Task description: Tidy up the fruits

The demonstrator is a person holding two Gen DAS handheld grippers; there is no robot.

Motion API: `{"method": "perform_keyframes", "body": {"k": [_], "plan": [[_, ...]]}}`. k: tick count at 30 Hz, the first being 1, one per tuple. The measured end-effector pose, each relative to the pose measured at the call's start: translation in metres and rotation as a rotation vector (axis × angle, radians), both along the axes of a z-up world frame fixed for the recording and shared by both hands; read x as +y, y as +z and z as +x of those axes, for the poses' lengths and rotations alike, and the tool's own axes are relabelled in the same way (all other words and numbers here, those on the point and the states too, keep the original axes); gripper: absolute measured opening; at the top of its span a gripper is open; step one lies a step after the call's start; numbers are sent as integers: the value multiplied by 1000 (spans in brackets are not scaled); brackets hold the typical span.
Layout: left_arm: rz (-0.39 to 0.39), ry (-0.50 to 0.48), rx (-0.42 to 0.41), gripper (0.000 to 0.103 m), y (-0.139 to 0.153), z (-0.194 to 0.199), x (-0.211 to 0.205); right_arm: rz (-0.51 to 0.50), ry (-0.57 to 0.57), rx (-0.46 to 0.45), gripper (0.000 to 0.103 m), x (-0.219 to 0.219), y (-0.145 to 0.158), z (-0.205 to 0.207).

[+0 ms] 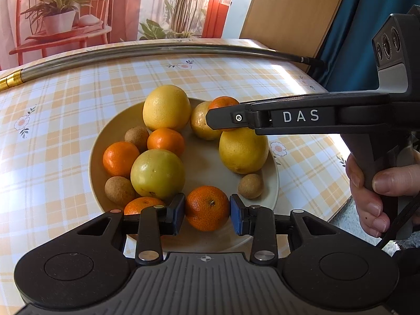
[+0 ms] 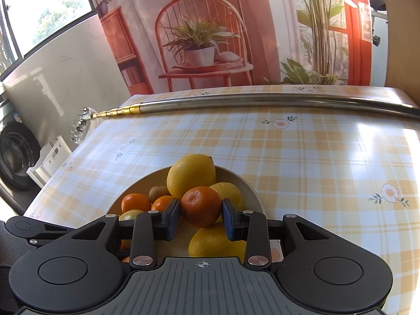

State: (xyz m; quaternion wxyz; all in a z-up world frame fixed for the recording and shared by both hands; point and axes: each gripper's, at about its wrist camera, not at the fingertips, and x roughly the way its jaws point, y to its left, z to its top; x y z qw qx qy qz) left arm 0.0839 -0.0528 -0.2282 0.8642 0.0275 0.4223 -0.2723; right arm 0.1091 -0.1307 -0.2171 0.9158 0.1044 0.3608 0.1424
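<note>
The left gripper is squeezing a mandarin at the plate's near edge. The right gripper is pinching another mandarin above the lemons; beyond, a metal rod is lying across the table.

Both black grippers, left gripper and right gripper, are showing blue pads, silver pivot screws and ribbed grey bodies; white "DAS" lettering is showing on the right one.

backdrop: printed chair-and-plants scene | window: bright daylight, upper left | table: yellow plaid cloth, sunlit
</note>
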Motion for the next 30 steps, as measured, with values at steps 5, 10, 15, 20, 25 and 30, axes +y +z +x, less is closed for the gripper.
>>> {"method": "perform_keyframes", "body": {"k": [5,10,15,20,25,30], "plan": [[-5,1,-1,38,-1,1,0,17,-9,-1,32,-3,-2,0],[-13,7,0,38,-1,1,1,27,-17,0,32,-5,-2,-2],[-19,22,-8,39,1,-2,3,27,-21,-1,33,-4,0,-4],[-24,29,-34,39,5,-6,4,29,-25,0,33,-4,1,-6],[-28,33,-44,40,7,-7,4,29,-30,-3,34,-5,2,-8],[-30,35,-54,40,8,-8,5,29,-39,-5,37,-6,2,-9]]}}
